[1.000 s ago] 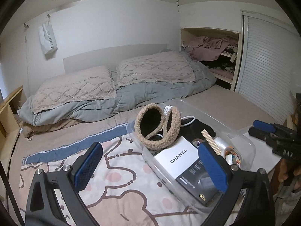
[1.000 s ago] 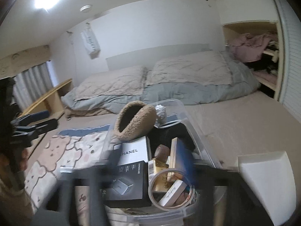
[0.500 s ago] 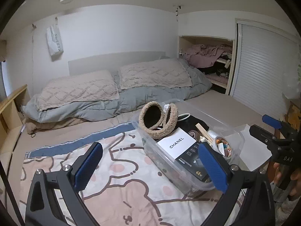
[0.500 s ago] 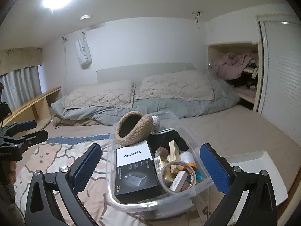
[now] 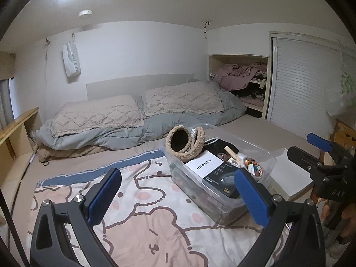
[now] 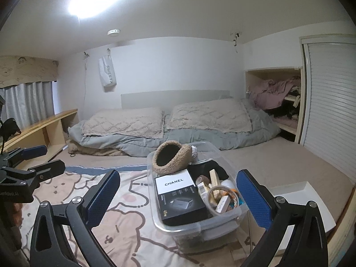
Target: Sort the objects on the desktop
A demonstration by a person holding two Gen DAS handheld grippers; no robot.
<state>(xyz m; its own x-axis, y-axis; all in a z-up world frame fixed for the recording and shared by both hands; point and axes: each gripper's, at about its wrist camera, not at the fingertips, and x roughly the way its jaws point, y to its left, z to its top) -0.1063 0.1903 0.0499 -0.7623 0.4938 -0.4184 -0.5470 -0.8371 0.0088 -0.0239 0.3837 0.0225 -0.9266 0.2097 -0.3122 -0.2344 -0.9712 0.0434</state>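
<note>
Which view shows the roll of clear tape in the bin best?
The right wrist view: the tape roll stands near the front of the clear bin, its ring open to the camera with small items showing through it. In the left wrist view the tape roll is smaller and partly hidden behind that gripper's finger.

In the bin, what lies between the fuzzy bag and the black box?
The white CHANEL box lies between the fuzzy bag and the black box in the bin; the right wrist view shows it best.
</note>
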